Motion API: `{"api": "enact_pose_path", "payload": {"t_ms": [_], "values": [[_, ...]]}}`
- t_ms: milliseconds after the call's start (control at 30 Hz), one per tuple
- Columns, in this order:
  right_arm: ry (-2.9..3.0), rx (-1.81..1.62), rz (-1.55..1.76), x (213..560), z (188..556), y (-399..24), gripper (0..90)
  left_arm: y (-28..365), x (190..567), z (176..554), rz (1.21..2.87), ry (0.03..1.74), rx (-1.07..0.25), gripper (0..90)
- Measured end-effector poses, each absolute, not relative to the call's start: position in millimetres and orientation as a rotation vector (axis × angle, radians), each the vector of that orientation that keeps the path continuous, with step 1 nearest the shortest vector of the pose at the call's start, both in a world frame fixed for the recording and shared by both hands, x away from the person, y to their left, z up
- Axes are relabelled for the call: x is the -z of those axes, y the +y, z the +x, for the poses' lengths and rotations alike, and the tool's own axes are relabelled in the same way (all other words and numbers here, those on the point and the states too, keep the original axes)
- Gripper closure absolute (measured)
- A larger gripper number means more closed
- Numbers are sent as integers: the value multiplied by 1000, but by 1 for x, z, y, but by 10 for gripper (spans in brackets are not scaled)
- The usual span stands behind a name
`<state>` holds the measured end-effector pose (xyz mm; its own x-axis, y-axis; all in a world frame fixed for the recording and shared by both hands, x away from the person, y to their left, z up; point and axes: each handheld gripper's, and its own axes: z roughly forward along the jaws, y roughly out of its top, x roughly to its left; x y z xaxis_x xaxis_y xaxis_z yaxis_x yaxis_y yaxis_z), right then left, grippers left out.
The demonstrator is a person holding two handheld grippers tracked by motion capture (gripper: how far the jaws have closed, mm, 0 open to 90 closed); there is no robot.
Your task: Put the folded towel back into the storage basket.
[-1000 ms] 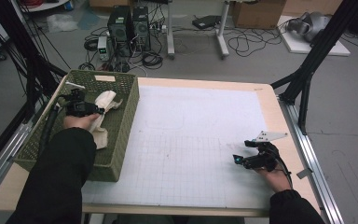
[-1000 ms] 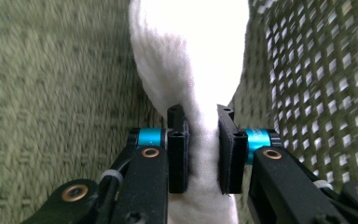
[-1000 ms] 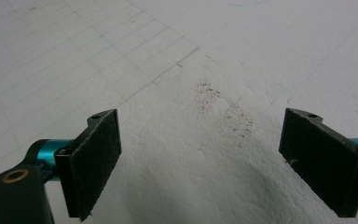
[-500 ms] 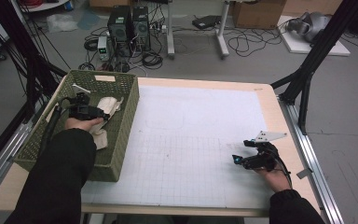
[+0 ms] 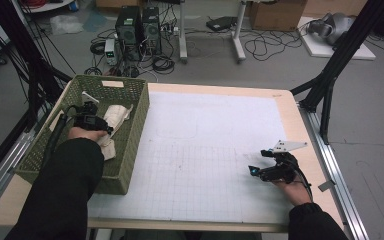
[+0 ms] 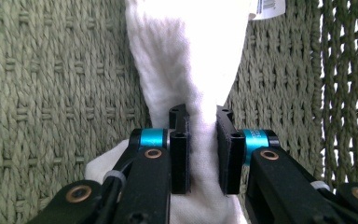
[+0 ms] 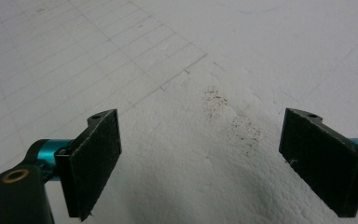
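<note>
The left gripper (image 5: 91, 120) reached forward from a dark-sleeved forearm at the left side in the high view, cable trailing back beside the arm. In the left gripper view, the left gripper's (image 6: 200, 149) jaws had just been closing and stood narrow, pads pressing on white cloth between them. The right gripper (image 5: 260, 169) lay low at the right, pointing leftward, the hand behind it and a grey plate on top. In the right gripper view, its jaws stood wide apart (image 7: 200, 163).

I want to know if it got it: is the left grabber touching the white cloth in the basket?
Touching. The left gripper view shows the left gripper with both black jaws pressed into the white cloth, pinching a fold.
</note>
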<state>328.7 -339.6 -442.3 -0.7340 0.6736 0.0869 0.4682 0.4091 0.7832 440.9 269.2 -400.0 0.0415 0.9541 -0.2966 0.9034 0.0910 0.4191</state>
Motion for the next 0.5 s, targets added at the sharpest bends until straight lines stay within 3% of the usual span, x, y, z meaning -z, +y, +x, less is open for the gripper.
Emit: {"api": "enact_pose_path", "payload": {"t_ms": [67,167,267,500], "values": [[2425,-1229,1001,442,329,-340,120,269,397,441,1756,1820,-195,768],[2424,-1235,1003,442,328,-340,120,268,392,441,1694,1760,-241,577],[2425,-1235,997,442,328,-340,120,271,388,439,1702,1745,-248,510],[2435,-1234,994,442,328,-339,120,272,373,430,1795,1701,-276,471]]}}
